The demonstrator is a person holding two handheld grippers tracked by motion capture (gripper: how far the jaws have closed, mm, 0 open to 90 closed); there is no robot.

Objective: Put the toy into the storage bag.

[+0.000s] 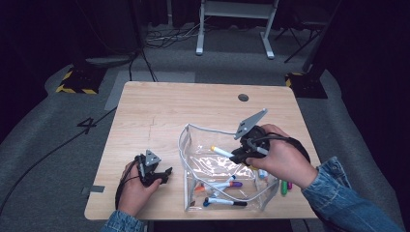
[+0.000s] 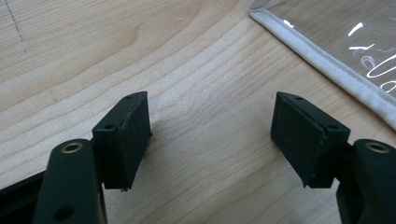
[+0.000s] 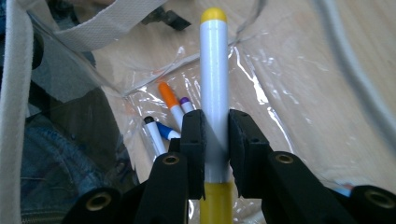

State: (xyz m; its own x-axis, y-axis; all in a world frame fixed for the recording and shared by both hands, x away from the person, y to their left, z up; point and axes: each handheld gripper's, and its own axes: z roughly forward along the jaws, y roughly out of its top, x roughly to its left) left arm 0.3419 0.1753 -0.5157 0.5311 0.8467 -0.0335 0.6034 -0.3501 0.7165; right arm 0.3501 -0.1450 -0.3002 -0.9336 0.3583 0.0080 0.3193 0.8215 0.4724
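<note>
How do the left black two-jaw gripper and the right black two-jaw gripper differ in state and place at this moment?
The left gripper has its jaws apart with nothing between them; the right gripper is clamped on a white marker with a yellow cap. The left gripper sits low over bare wooden table beside the clear plastic pouch; the right gripper is above the pouch's open mouth. Both are hand-held and carry a grey plate.

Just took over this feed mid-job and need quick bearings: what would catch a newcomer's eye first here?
First, the clear plastic pouch standing open on the wooden table, with several markers lying inside. Next, the right gripper over the pouch mouth, its fingers shut on a white marker with yellow ends. The left gripper rests open on the table left of the pouch, holding nothing.
</note>
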